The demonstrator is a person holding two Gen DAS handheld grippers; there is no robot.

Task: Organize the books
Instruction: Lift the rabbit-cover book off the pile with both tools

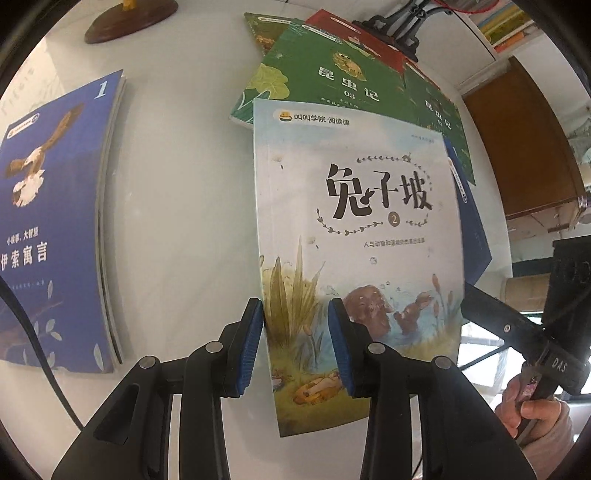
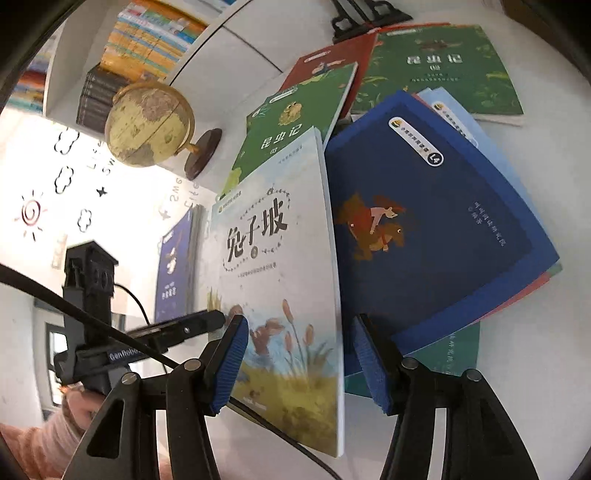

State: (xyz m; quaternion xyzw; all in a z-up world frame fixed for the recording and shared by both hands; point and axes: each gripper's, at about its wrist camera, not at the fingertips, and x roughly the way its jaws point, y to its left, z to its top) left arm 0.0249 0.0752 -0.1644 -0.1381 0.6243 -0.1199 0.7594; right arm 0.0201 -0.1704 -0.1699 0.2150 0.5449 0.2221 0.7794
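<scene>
Left wrist view: the pale book with the rabbit cover [image 1: 354, 258] sits near the middle of the white bench [image 1: 184, 184], cover up, its top edge overlapping a green book [image 1: 317, 74] and its right side covering part of a dark blue book [image 2: 424, 236]. The left gripper [image 1: 295, 343] straddles the pale book's lower left edge with its jaws spread: one blue pad lies just outside that edge and the other stands over the painted reeds on the cover. Whether either pad presses on the book cannot be told. In the right wrist view the right gripper [image 2: 299, 365] straddles the book's lower right edge in the same way, jaws spread wider, with one pad over the cover and the other beyond the edge, above the dark blue book. A person's hand [image 1: 532, 413] grips the right tool's handle. The book's right edge appears to stand a little above the dark blue book, showing its page block. Beyond it lie a red book [image 1: 354, 40] and a second green one [image 2: 439, 70], piled loosely. Well apart, toward the bench's left side, rests a blue book marked 1 [image 1: 55, 221]. A globe [image 2: 149, 123] on a wooden foot stands near the bench's far edge, with a bookshelf [image 2: 155, 33] behind it.
</scene>
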